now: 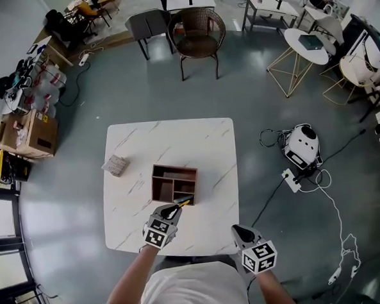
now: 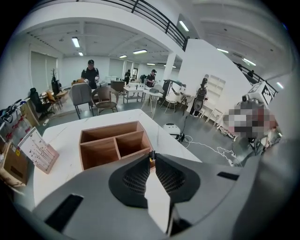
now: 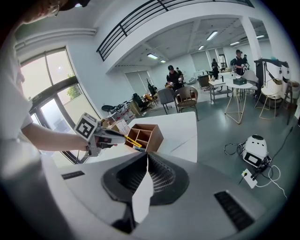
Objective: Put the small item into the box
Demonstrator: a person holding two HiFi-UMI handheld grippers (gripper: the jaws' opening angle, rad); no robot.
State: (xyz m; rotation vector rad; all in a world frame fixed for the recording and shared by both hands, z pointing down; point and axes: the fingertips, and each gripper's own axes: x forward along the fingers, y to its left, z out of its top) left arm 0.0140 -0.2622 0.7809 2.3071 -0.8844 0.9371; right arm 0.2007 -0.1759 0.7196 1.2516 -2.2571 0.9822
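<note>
A brown wooden box [image 1: 174,183] with several compartments stands in the middle of the white table [image 1: 138,145]. My left gripper [image 1: 175,211] hovers at the box's near right corner, shut on a thin yellow and black item [image 1: 183,203] that points over the near compartment. In the left gripper view only the item's tip [image 2: 151,155] shows between the jaws, just before the box [image 2: 112,145]. The right gripper view shows the left gripper [image 3: 115,137] holding the yellow item [image 3: 132,142] at the box [image 3: 146,136]. My right gripper [image 1: 238,232] is shut and empty off the table's near right corner.
A small ribbed pack [image 1: 116,164] lies on the table's left side. A wicker chair [image 1: 197,32] stands beyond the table. A white device [image 1: 302,146] with cables sits on the floor at right. Cardboard boxes [image 1: 28,132] stand at left.
</note>
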